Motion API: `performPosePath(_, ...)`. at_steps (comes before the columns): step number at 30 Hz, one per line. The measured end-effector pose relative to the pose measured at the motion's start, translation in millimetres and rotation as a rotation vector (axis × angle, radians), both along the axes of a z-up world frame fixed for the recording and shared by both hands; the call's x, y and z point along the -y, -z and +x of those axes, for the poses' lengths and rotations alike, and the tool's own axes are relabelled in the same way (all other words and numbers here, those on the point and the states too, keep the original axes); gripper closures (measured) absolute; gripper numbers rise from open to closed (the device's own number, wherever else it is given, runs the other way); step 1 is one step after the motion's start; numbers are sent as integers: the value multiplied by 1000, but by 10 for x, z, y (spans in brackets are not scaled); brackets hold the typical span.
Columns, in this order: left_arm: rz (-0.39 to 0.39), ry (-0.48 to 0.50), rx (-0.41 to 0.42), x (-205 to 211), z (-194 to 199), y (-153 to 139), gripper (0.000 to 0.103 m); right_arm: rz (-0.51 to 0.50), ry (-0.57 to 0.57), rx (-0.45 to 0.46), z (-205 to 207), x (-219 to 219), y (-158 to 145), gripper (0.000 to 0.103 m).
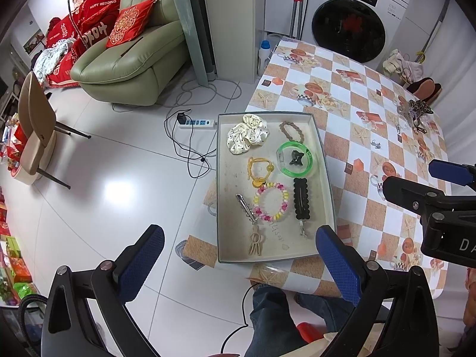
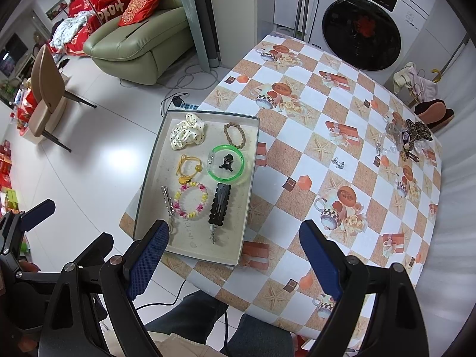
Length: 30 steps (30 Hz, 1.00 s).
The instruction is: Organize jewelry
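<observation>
A shallow grey tray (image 1: 328, 184) (image 2: 148, 175) sits at the table's left edge. It holds a cream dotted scrunchie (image 1: 247, 132) (image 2: 186, 135), a braided brown band (image 1: 293, 131), a green bangle (image 1: 294, 172) (image 2: 227, 180) with a small black clip inside, a yellow hair tie (image 1: 257, 168), a pastel bead bracelet (image 1: 272, 200) (image 2: 190, 199), a black snap clip (image 1: 302, 199) (image 2: 220, 205) and a metal clip (image 1: 245, 208). A pile of loose jewelry (image 1: 413, 113) (image 2: 407, 139) lies at the table's far right. A small metal piece (image 2: 337, 162) lies mid-table. My left gripper (image 1: 241, 255) and right gripper (image 2: 235, 258) are open and empty, above the table's near edge.
The checkered tablecloth (image 2: 312, 136) covers the table. A washing machine (image 2: 361, 26) stands behind it. A green sofa (image 1: 131, 56), a chair (image 1: 35, 131) and a power strip with cables (image 1: 196, 123) are on the floor at left. My legs (image 2: 193, 321) are below the table edge.
</observation>
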State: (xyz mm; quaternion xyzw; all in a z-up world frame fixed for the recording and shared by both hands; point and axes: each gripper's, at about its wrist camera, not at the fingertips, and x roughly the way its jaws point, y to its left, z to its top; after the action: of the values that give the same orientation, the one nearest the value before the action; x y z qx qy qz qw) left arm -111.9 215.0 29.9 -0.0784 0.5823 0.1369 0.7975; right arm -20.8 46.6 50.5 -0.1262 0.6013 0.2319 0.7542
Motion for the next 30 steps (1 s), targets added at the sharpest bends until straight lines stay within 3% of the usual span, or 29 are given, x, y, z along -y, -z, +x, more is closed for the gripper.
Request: performPosePath(30,5,2,-3,-7,4,6,0,0,-3,-2,4,-18,5,12)
